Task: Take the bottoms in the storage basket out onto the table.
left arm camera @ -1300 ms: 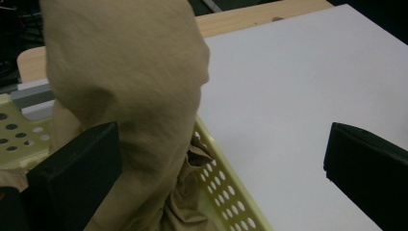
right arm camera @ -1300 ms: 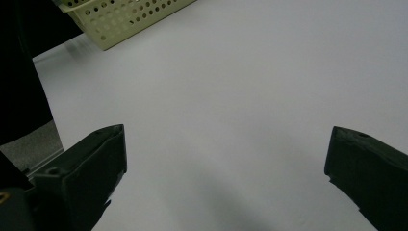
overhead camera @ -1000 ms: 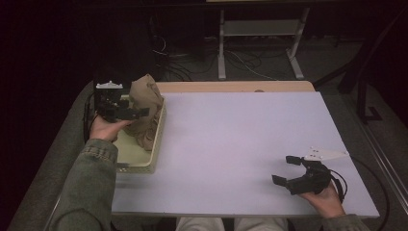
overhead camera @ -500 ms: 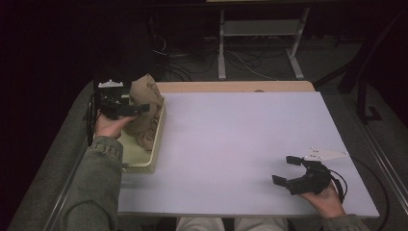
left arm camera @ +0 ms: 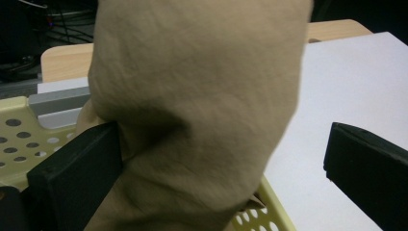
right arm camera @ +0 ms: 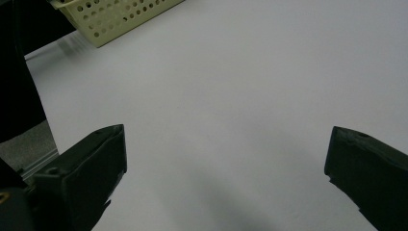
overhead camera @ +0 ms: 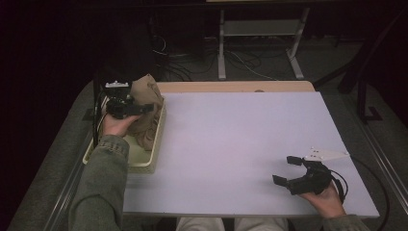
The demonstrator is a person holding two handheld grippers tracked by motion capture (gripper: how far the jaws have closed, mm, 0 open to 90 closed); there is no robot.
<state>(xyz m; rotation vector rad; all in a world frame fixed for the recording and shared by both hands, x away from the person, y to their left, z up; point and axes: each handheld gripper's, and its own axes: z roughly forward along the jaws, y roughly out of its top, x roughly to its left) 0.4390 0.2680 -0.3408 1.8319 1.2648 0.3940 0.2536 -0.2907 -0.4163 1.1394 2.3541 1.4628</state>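
The crumpled tan cloth [overhead camera: 146, 113] sits bunched in the pale yellow perforated plastic basket [overhead camera: 139, 162] at the table's left edge. The left gripper [overhead camera: 144, 109] has its jaws spread wide around the cloth's upper bulge, one jaw against the fabric, the other apart from it, not yet clamped. To take it well, push deeper so both jaws bracket a thick fold, then close firmly before lifting clear of the basket wall. The right gripper [overhead camera: 287, 169] rests gaping on the white tabletop [overhead camera: 240, 139] at near right, holding nothing.
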